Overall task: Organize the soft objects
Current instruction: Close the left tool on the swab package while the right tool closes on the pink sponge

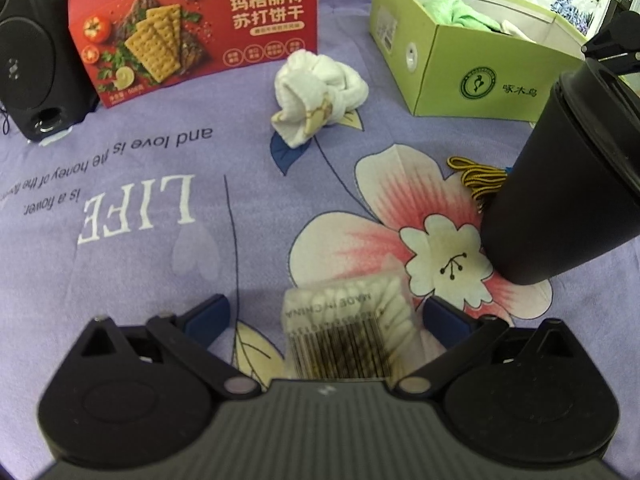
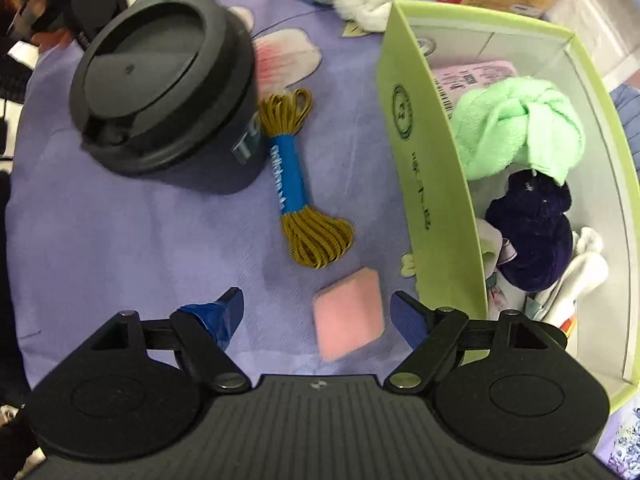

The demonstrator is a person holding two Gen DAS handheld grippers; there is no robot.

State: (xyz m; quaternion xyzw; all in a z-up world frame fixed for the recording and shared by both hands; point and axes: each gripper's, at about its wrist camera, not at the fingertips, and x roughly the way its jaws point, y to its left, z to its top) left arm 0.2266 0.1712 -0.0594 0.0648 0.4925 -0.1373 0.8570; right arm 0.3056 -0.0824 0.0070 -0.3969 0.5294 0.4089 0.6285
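My left gripper (image 1: 326,316) is open above a clear pack of cotton swabs (image 1: 348,332) lying between its fingers on the purple cloth. A white rolled sock (image 1: 316,94) lies farther ahead. My right gripper (image 2: 318,314) is open over a pink sponge (image 2: 348,312) beside the green box (image 2: 424,168). The box holds a green towel (image 2: 520,128), a dark purple cloth (image 2: 532,228) and white socks (image 2: 580,264). A bundle of brown laces with a blue band (image 2: 296,184) lies ahead of the sponge.
A black lidded cup (image 2: 160,92) stands left of the laces, also in the left wrist view (image 1: 560,184). A red cracker box (image 1: 192,24) and a black speaker (image 1: 32,60) stand at the back. The green box (image 1: 460,52) is back right.
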